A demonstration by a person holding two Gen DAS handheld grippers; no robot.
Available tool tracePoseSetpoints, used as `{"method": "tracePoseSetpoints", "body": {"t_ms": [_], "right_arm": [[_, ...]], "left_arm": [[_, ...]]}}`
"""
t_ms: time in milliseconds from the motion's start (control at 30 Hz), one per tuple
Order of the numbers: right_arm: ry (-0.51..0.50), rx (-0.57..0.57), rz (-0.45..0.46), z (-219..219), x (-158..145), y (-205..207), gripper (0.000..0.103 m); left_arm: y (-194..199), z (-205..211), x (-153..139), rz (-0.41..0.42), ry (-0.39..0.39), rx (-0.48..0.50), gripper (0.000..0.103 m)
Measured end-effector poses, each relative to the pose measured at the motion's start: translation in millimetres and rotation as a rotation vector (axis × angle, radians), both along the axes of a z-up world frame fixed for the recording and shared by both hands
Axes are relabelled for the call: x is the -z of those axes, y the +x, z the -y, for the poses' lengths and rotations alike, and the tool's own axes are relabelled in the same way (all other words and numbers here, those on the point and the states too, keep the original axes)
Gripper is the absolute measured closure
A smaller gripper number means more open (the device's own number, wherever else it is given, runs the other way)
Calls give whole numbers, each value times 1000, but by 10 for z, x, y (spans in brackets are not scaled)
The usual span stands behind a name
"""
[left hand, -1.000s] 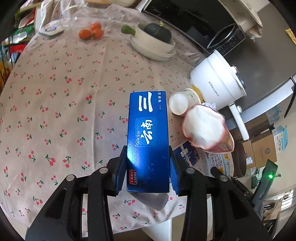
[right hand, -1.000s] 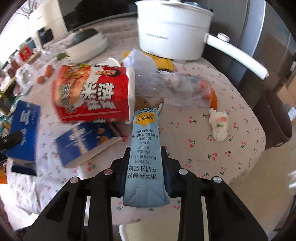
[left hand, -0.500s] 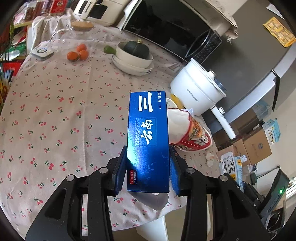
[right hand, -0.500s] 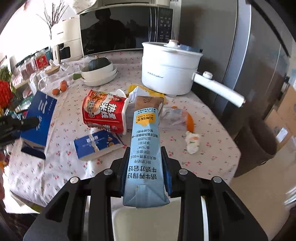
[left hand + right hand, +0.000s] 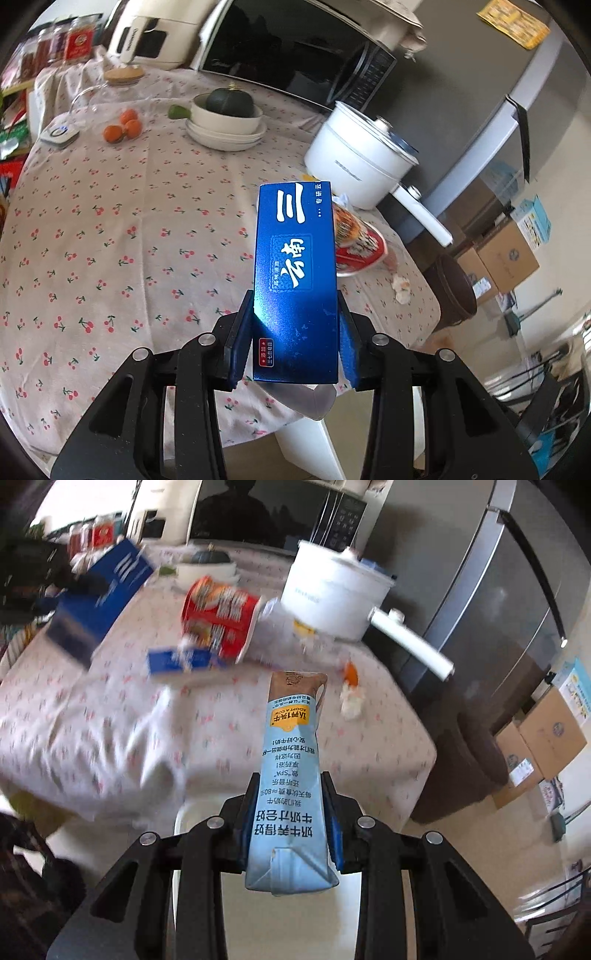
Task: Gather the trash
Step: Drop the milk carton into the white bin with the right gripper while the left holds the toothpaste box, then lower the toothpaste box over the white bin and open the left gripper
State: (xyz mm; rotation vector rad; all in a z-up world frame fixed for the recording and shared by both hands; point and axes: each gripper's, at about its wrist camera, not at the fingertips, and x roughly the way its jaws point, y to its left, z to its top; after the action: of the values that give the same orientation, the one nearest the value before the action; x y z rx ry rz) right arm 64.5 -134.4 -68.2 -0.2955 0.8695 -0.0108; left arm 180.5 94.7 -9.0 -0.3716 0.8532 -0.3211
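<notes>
A blue box (image 5: 297,277) is being held by the left gripper (image 5: 295,347), whose two blue pads are pressed on its long sides; the box is being carried in the air above the near edge of the table (image 5: 110,229), which is covered by a cherry-print cloth. A light blue milk carton (image 5: 290,786), flattened and with a brown top, is being clamped in the same manner by the right gripper (image 5: 291,823), in front of the table edge and above the floor.

On the table, a dark green squash (image 5: 229,101) is being kept in a white bowl (image 5: 223,120) that is standing on stacked plates (image 5: 225,138). Three small oranges (image 5: 123,127) are lying just beside a glass jug (image 5: 105,92) with a wooden lid; what is inside the jug cannot be told. A white electric pot (image 5: 360,162) is closed by its lid, so its content is hidden. A red instant-noodle cup (image 5: 219,618) is lying on its side, a small flat blue packet (image 5: 184,661) is lying just in front of it, and a crumpled white tissue (image 5: 351,703) is lying near the table corner. A dark brown bin (image 5: 456,291) is standing on the floor beside the table; its inside is not being shown.
</notes>
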Motion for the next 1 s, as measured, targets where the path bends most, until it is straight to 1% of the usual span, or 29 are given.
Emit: {"method": "tracePoseSetpoints", "body": {"t_ms": [100,167,200,233,267,300,333,400,533,633,833,1000], "right_arm": [[22,9,-31,57,126,-136,71],[38,19,-39,111,156,-188,60],[43,31,-29,153,149,-212,48],[45,42,-18,181,131,-234,44],[55,57,-4,236,103,-248,43],[70,76,10,295,69,-256,36],[85,102,28,357,36,-265,26],[118,142,54,465,-18,-279,17],[192,188,55,670,-44,-256,17],[217,225,69,808,-77,-237,17],[245,305,101,1063,-171,-215,16],[240,361,122,1222,-214,-203,17]], "left_arm": [[-32,94,20,0,12,24,65],[-60,143,45,-4,14,36,65],[-76,189,53,-6,15,46,65],[-87,221,55,-6,16,53,65],[-107,271,53,-4,18,65,65],[-121,302,51,0,20,74,65],[-152,371,46,6,23,89,65],[-206,457,45,14,19,108,65],[-328,685,74,26,3,173,65],[-403,873,115,26,7,232,65],[-481,1210,289,-12,20,332,65],[-569,1484,397,-29,45,420,65]]}}
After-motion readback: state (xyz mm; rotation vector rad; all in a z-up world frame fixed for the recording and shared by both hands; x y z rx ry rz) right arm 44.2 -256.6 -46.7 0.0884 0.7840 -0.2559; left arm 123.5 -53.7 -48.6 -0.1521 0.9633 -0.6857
